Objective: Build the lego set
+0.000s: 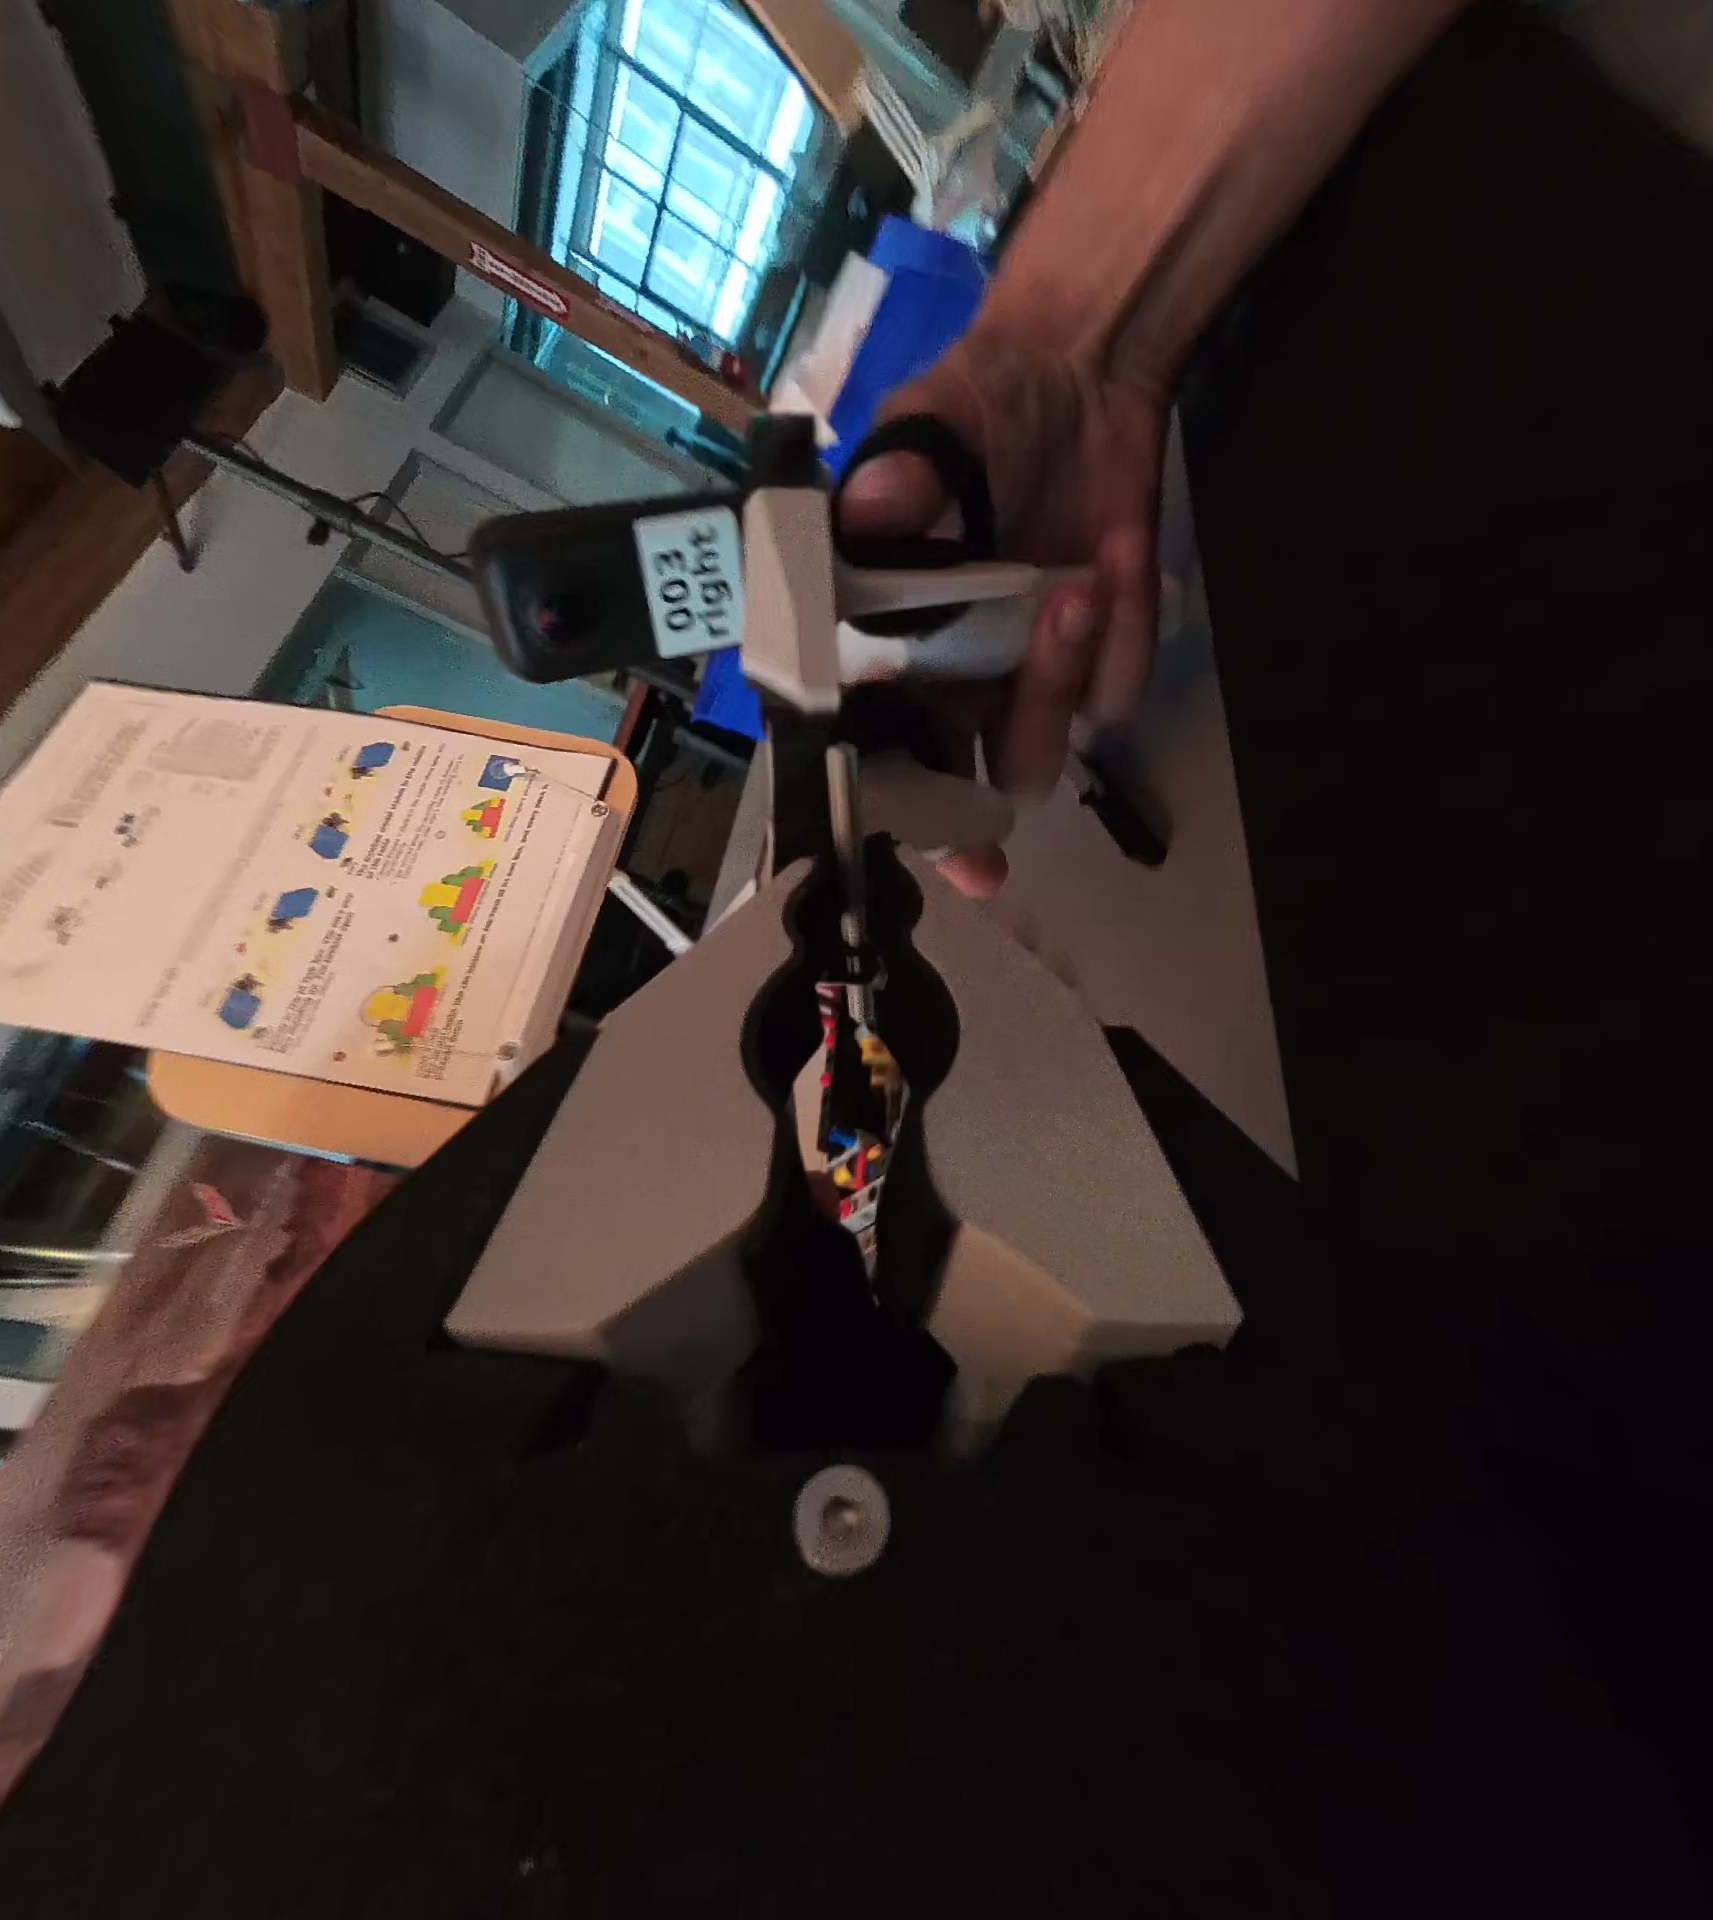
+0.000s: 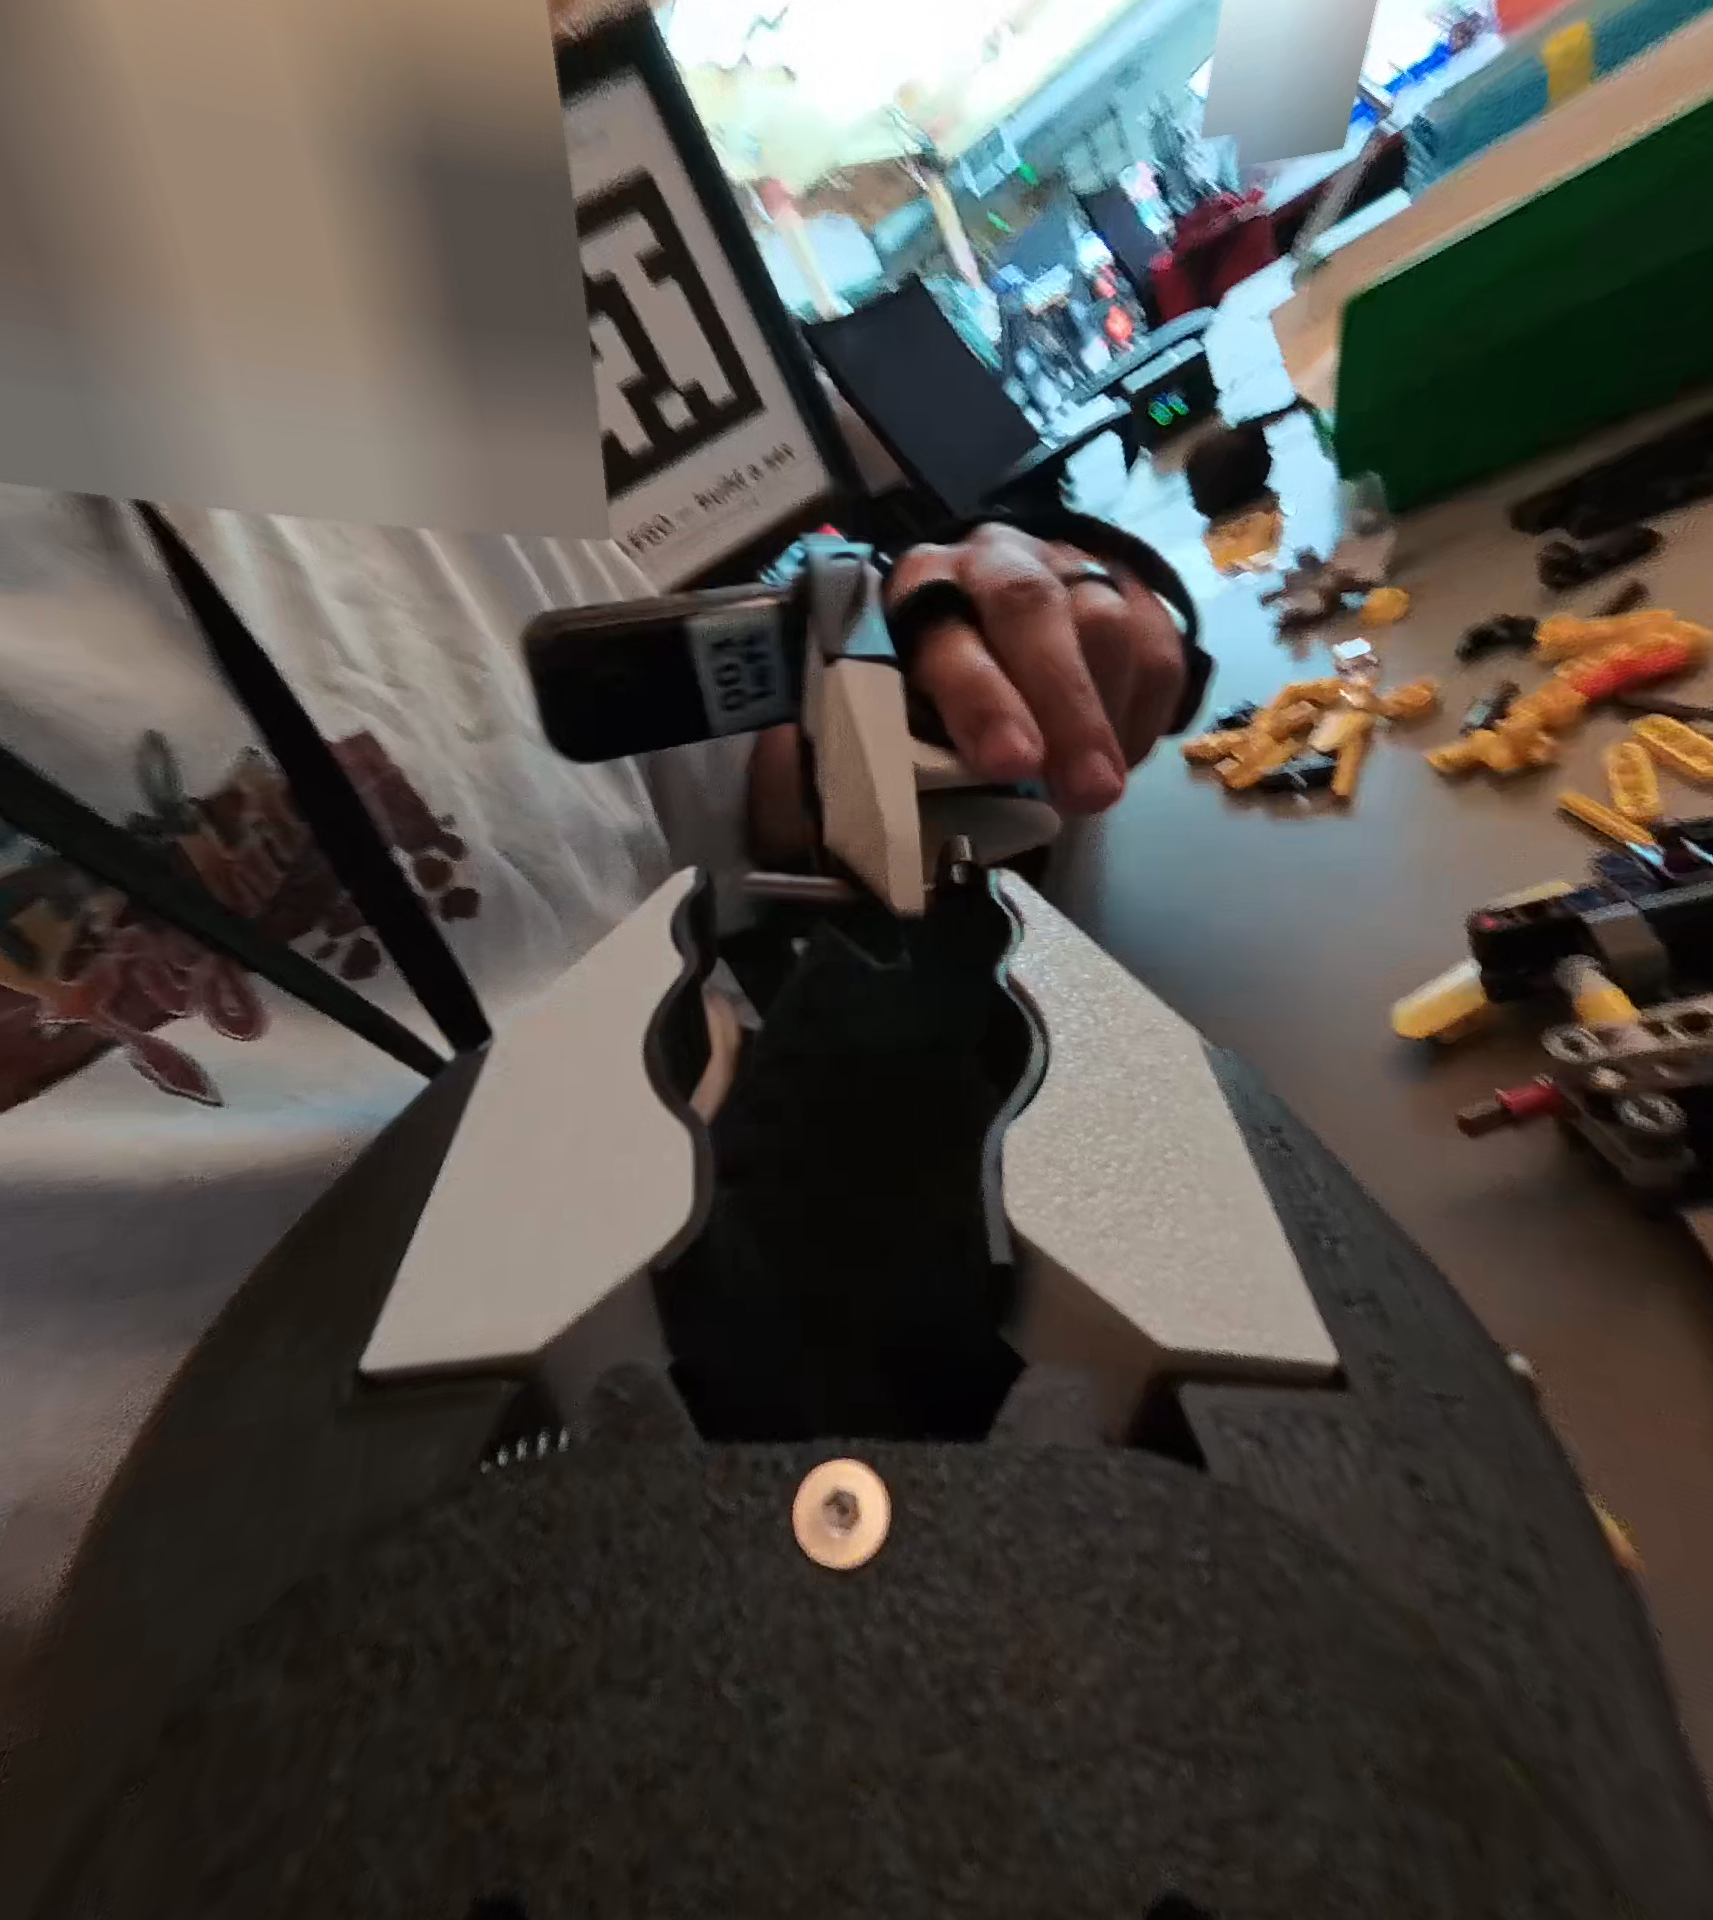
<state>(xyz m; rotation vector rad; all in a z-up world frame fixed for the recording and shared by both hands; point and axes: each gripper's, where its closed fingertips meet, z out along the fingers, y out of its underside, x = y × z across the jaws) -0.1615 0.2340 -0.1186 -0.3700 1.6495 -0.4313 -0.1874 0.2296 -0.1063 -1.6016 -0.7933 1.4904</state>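
Observation:
In the left wrist view my left gripper (image 1: 852,883) is shut on a thin flat piece (image 1: 857,1122), seen edge-on with red, yellow and blue marks. The right gripper's camera body (image 1: 623,592) faces me just beyond, held by a hand (image 1: 1039,499). In the right wrist view my right gripper (image 2: 847,894) has its fingers apart, and a black flat piece (image 2: 852,1143) fills the gap and touches both pads. The left gripper (image 2: 899,899) comes down onto that piece's far end, held by a hand (image 2: 1018,644). Both grippers are lifted off the table.
A printed instruction sheet (image 1: 239,883) on a tan clipboard stands at the left. On the brown table (image 2: 1247,935) lie loose yellow and black Lego pieces (image 2: 1299,727) and a partly built black model (image 2: 1662,1018). A green box (image 2: 1579,312) stands behind them. A person's white shirt (image 2: 156,935) is close on the left.

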